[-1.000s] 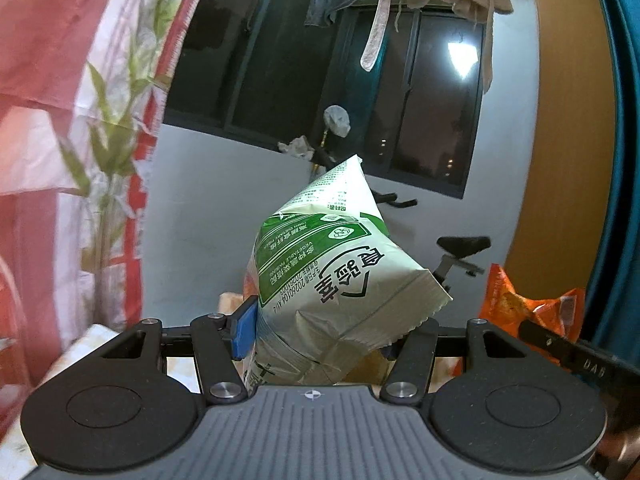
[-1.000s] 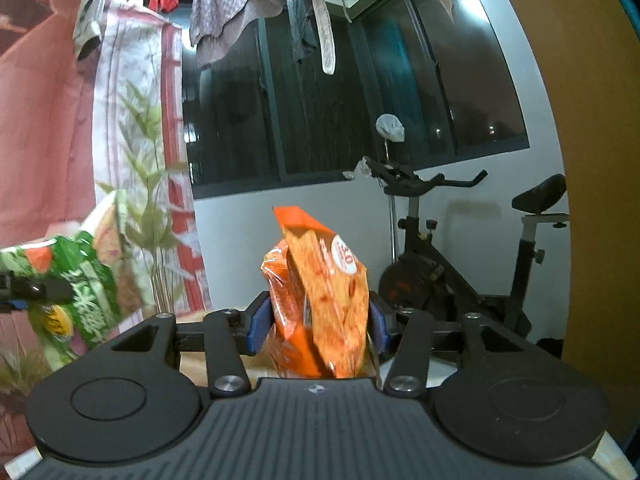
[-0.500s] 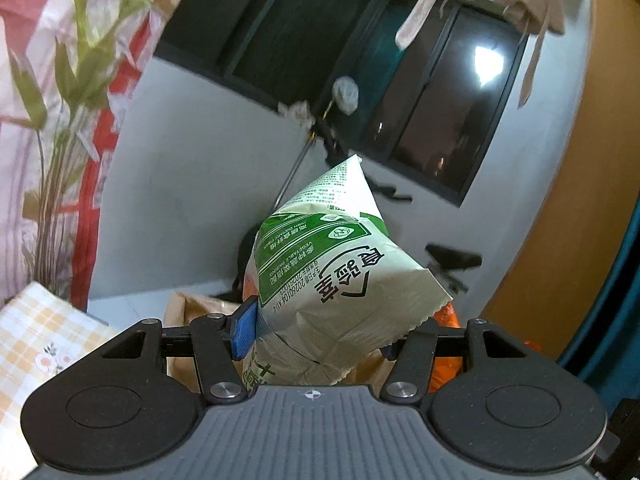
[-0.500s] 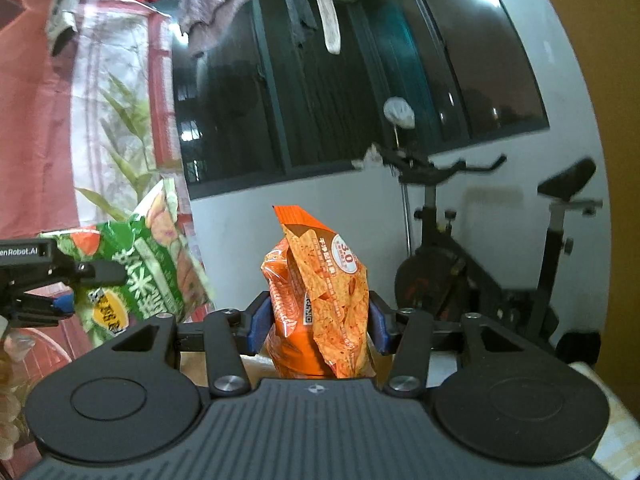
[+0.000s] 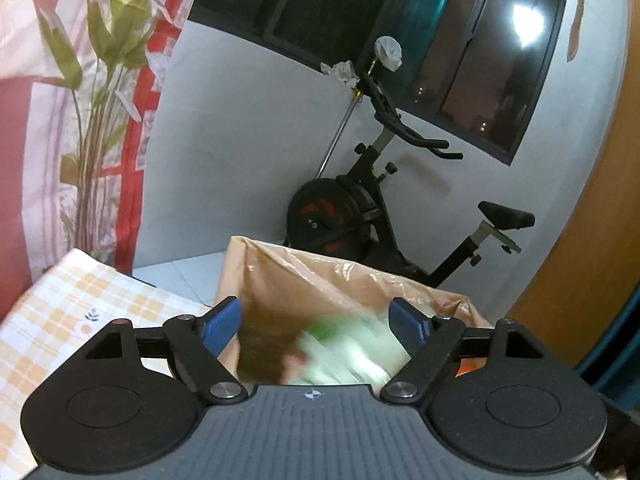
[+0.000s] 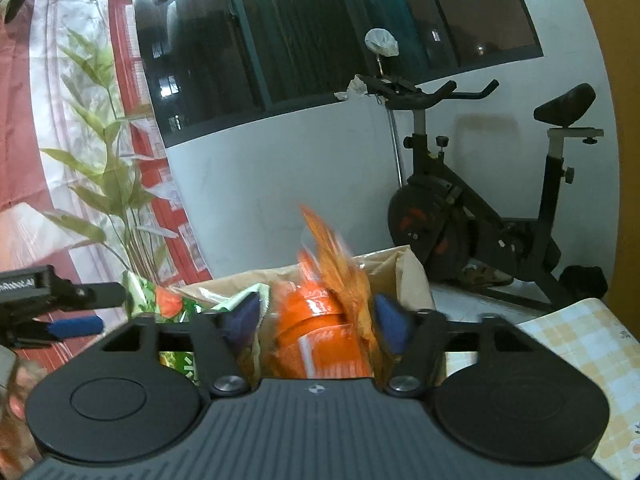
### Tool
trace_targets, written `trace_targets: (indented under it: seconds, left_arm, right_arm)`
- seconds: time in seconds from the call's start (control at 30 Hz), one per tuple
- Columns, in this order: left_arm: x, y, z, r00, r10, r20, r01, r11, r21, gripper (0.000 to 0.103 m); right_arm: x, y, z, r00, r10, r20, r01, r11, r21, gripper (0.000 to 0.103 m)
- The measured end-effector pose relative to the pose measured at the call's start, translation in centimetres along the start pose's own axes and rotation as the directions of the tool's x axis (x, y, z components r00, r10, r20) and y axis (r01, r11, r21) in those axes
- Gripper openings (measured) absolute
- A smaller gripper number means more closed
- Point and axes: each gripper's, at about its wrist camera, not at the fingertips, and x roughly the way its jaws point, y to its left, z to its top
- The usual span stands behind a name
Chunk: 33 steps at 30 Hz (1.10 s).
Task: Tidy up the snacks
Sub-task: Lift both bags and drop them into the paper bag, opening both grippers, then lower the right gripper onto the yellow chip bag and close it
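The left gripper (image 5: 316, 322) stood with its blue pads (image 5: 219, 325) wide apart and nothing between them, poised over the open mouth of a tan bag (image 5: 304, 280). Below the gap, inside the bag, a green pack (image 5: 344, 354) showed only as a motion-blurred smear, free of either pad. The bag sat on a checked cloth (image 5: 80, 312), with an exercise bike (image 5: 380, 208) behind it against the white wall. The right gripper (image 6: 318, 320) had its pads spread too, and the orange pack (image 6: 320, 332) lay blurred between them; whether either pad touched it could not be told, though a gap showed on each side. That pack hung at the bag's rim (image 6: 384, 258), its crimped top sticking up above the edge. Seen from the right wrist, the green pack (image 6: 168, 300) poked up at the bag's left side, just beside the left gripper (image 6: 76, 326), which reached in from the left edge.
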Motion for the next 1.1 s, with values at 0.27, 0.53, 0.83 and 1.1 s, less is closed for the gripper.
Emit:
trace_targets:
  seconds: [0.27, 0.53, 0.83, 1.1]
  left_arm:
    - [-2.5, -0.9, -1.1, 1.000, 0.023, 0.021, -0.024, 0.999, 0.032, 0.081]
    - [-6.6, -1.4, -4.5, 0.998, 0.025, 0.062, -0.033, 0.991, 0.129, 0.081]
    - [-9.5, -0.5, -9.8, 0.996, 0.085, 0.028, -0.088, 0.987, 0.133, 0.081]
    - [-9.7, 1.5, -13.5, 0.990, 0.142, -0.028, -0.140, 0.988, 0.058, 0.081]
  right_arm:
    - [-2.2, -0.1, -0.3, 1.000, -0.008, 0.015, 0.008, 1.000, -0.013, 0.079]
    - [-6.8, 0.9, -2.7, 0.999, 0.028, 0.041, -0.025, 0.996, -0.086, 0.080]
    - [-10.4, 3.9, -9.0, 0.996, 0.082, 0.031, -0.074, 0.980, -0.184, 0.085]
    - [-9.6, 7.4, -14.1, 0.984, 0.151, -0.094, -0.173, 0.937, -0.303, 0.086]
